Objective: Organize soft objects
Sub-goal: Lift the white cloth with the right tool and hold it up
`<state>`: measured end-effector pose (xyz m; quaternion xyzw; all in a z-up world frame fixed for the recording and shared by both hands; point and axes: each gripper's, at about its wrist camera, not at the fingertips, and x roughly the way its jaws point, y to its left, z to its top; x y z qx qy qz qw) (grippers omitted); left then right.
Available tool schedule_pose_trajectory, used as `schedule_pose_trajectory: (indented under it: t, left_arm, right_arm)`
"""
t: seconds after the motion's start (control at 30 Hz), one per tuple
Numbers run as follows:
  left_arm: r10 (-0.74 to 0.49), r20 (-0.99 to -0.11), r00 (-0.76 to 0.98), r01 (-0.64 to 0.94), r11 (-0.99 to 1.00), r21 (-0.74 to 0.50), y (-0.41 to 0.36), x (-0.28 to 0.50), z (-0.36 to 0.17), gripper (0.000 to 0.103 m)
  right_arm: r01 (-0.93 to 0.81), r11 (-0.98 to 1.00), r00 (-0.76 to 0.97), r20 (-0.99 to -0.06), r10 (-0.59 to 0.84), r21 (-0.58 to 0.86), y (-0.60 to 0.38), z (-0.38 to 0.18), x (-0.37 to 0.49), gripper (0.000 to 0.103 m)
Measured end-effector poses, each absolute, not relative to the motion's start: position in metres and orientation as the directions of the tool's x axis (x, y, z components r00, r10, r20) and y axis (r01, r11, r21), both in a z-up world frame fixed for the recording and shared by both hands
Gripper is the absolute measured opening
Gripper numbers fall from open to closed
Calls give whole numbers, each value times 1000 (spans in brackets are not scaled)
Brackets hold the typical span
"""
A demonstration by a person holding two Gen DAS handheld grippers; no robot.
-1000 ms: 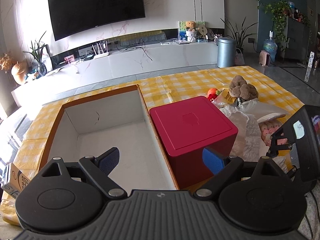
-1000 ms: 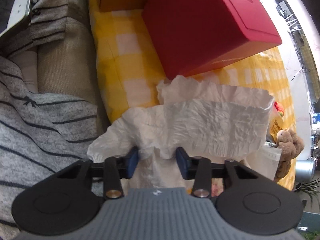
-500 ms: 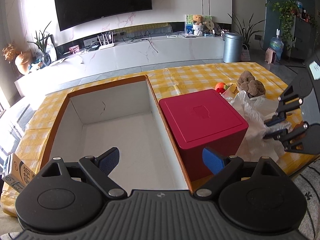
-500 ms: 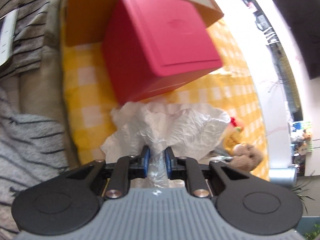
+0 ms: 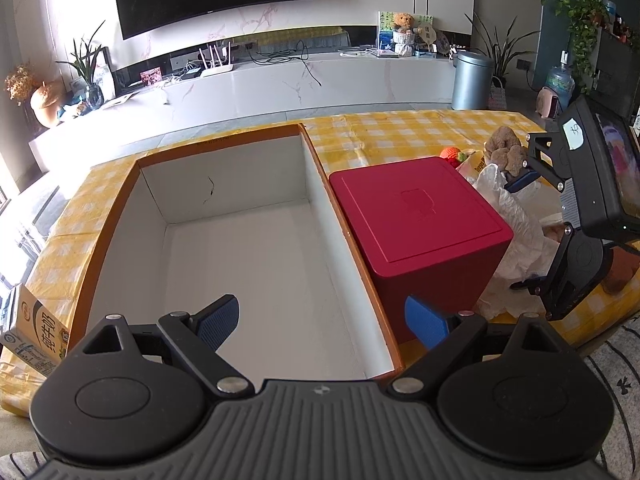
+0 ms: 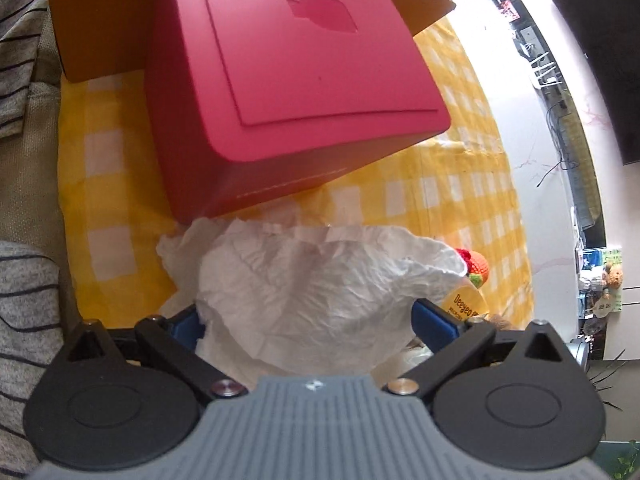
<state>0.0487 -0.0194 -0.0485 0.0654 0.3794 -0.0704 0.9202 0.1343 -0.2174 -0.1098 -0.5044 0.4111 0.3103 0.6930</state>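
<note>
- The right gripper point(image 6: 308, 320) has just been opening and its jaws now stand wide apart over a crumpled white diaper point(image 6: 312, 284); the diaper lies between the blue pads, and I cannot tell whether they touch it.
- The diaper rests on the yellow checked tablecloth point(image 6: 100, 184) near the table's right edge, touching the lower corner of the red lidded box point(image 6: 280, 80).
- Just beyond the diaper sit a knitted red-and-orange toy point(image 6: 476, 266) and a yellow packet point(image 6: 466, 302).
- The left gripper point(image 5: 320, 320) hangs with its jaws open and nothing between them, above the near end of the big cardboard box point(image 5: 224, 248), whose white inside holds nothing visible.
- The red box stands right beside the cardboard box's right wall.
- In the left wrist view a brown plush toy point(image 5: 505, 150) lies behind the diaper, towards the far right corner.
- A milk carton point(image 5: 30, 332) leans at the table's left edge.
</note>
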Motion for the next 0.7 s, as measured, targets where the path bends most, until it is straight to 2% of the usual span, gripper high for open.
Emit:
schedule_pose_trajectory:
  t: [0.1,0.2,0.23,0.27,0.3,0.33,0.37,0.47,0.53,0.63,0.7]
  left_arm:
    - [-66,-709,702,168,983,75,-18,49,-50,103]
    - [-65,-714,698,155,986,62,-14,52,-49,103]
    - [-64,-715,696,151,987,58,-14,52,-49,103]
    - [-68,-718,693,150,987,52,-13,52,-49,103]
    - [-70,-719,692,149,988,48,-12,52,-48,103]
    - [-69,-718,692,148,988,47,-12,51,-48,103]
    - [-69,-718,692,147,988,47,-11,51,-47,103]
    - [-69,-716,695,141,989,41,-10,48,-45,103]
    - [-75,-712,698,141,990,33,-9,47,-42,103]
    - [-90,-714,694,146,989,17,-8,47,-42,103]
    - [-87,-723,685,141,990,14,-10,49,-43,103]
  right_arm:
    - [-860,323,429,-903,34,-396,-221,-114,134,101]
    - [-901,258,376,-924,68,-348,-222,-121,117,100]
    - [-906,232,377,-924,63,-354,-221,-125,111,94]
    - [-907,213,384,-921,61,-364,-221,-129,105,82]
    - [-907,222,382,-920,81,-357,-222,-128,100,78]
    - [-908,237,376,-922,95,-346,-223,-126,98,61]
    - [-904,262,372,-923,95,-337,-224,-123,96,36]
    - [-893,264,395,-916,68,-365,-227,-120,85,23]
    - [-915,277,329,-940,90,-294,-231,-110,78,21]
    - [-941,320,165,-974,159,-107,-239,-92,72,21]
    - [-943,328,111,-981,160,-53,-238,-92,68,23]
